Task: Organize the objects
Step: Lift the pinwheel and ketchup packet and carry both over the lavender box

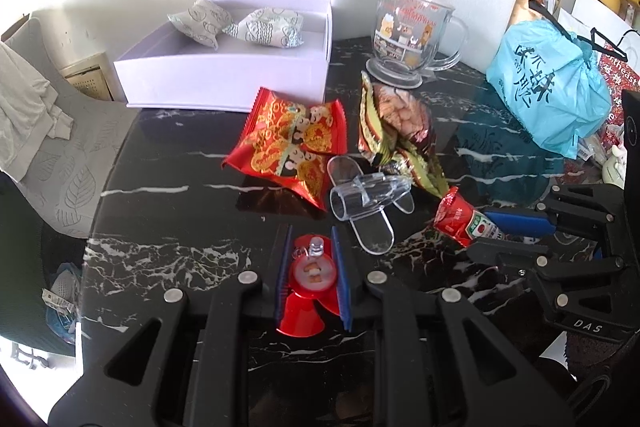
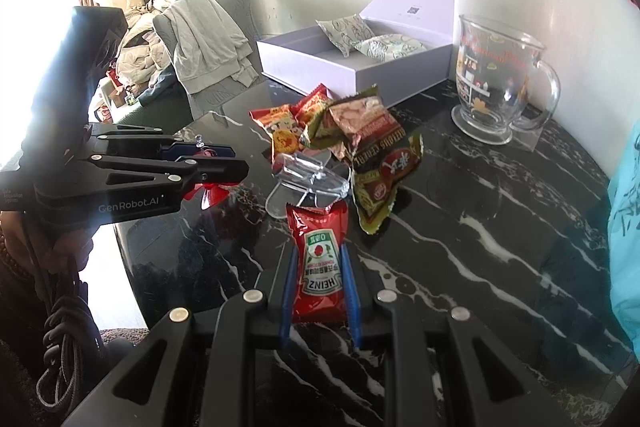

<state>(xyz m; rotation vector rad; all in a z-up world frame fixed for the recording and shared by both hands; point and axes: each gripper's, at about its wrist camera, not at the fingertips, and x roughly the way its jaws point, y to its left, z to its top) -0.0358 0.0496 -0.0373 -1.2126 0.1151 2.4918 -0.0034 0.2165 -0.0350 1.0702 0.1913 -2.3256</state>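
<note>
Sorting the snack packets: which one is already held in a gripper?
The red Heinz ketchup packet, clamped in the right gripper. The red-gold packet and brown cereal packet lie loose on the table.

left gripper (image 1: 312, 269): black linkage frame, silver round screws, blue finger pads, "GenRobot.AI" in white on side | right gripper (image 2: 318, 281): same build, "DAS" marking | hand (image 2: 60, 247): dark bead bracelet, black braided cable hanging below
</note>
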